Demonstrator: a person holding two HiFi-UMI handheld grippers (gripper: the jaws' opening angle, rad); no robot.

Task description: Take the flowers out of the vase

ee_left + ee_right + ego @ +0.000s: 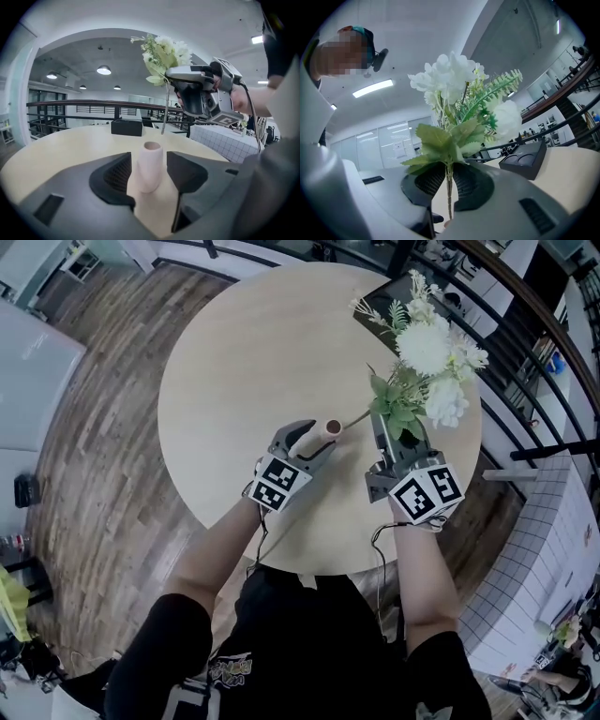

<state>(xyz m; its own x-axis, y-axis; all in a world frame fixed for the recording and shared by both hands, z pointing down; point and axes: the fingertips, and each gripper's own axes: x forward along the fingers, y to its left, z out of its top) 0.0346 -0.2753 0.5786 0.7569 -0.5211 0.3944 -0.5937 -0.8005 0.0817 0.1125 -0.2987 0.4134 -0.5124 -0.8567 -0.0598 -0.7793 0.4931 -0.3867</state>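
My right gripper [394, 426] is shut on the thin green stems of a bunch of white flowers [427, 348] with green leaves and holds it up above the round table [244, 362]. In the right gripper view the stems [449, 187] run between the two black pads and the blooms [452, 75] fill the middle. A small pink vase [329, 427] stands by my left gripper [314, 439], whose jaws close round it [150, 166]. In the left gripper view the bare stem end [163, 129] hangs free above and behind the vase mouth.
A black box [394, 292] lies at the table's far edge. Beyond it a dark railing [525, 352] curves round. To the right stands a surface with a white grid cloth [553, 549]. Wooden floor [103, 456] shows to the left.
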